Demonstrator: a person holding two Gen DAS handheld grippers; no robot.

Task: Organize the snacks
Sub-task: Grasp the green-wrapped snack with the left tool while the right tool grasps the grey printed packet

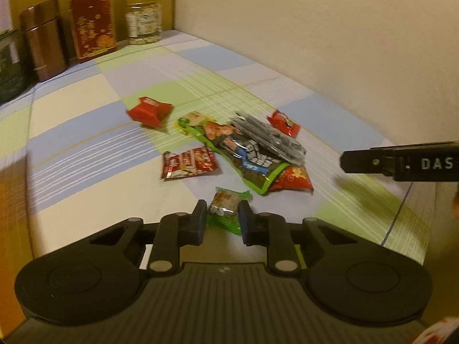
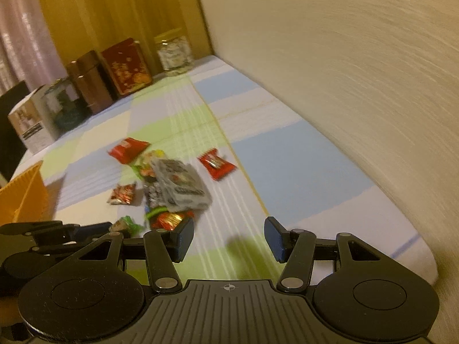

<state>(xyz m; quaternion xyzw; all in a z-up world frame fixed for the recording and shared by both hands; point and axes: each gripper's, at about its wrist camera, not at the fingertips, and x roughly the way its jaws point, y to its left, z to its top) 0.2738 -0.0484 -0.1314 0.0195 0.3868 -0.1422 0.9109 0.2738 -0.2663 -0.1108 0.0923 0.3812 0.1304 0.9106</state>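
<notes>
My left gripper [image 1: 223, 218] is shut on a small green snack packet [image 1: 225, 205], which also shows in the right wrist view [image 2: 126, 225]. Ahead lies a loose pile of snacks: a long green packet [image 1: 235, 149], a grey clear packet [image 1: 272, 139] on top of it, a red packet [image 1: 291, 182] under it, a red-and-white packet [image 1: 188, 162], a red pouch [image 1: 149, 111] and a small red packet [image 1: 282, 126]. My right gripper [image 2: 228, 236] is open and empty above the cloth, right of the pile [image 2: 175, 189].
A checked cloth [image 1: 86, 143] covers the table. Tins and a jar [image 1: 143, 20] stand along the back. A wall [image 1: 344, 43] runs along the right. An orange basket [image 2: 23, 197] sits at the left. The right gripper's finger [image 1: 398, 160] shows at the right.
</notes>
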